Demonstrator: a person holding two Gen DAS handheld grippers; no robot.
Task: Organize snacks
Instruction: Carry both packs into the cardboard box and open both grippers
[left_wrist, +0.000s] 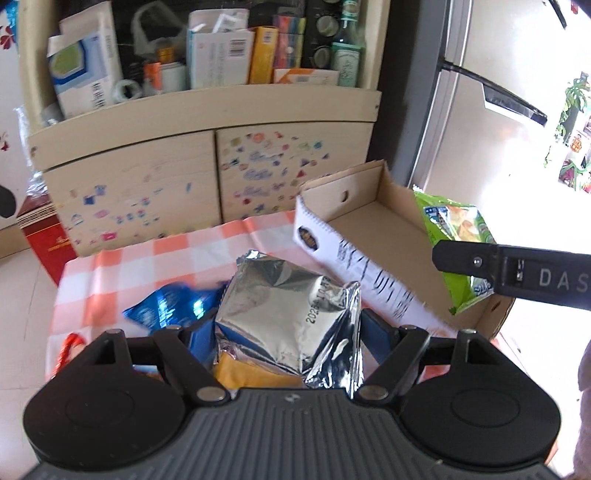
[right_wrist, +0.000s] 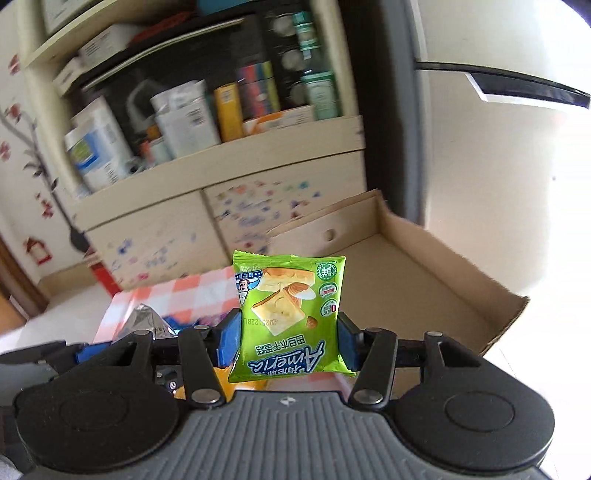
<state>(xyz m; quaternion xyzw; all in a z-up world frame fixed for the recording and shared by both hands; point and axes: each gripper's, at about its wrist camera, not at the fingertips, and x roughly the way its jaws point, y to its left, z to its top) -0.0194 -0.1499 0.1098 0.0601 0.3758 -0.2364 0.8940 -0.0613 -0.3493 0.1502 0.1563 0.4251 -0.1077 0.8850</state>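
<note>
My left gripper is shut on a silver foil snack packet, held above the checked tablecloth. My right gripper is shut on a green snack packet, held upright above the near edge of the open cardboard box. In the left wrist view the right gripper's arm reaches in from the right with the green packet over the box. The box floor looks bare. A blue snack packet lies on the cloth to the left, and a yellow packet under the silver one.
A cream cabinet with stickers on its doors stands behind the table, its shelf crowded with boxes and bottles. A red box sits on the floor at left. A silver fridge stands at right. A red-orange item lies at the cloth's left edge.
</note>
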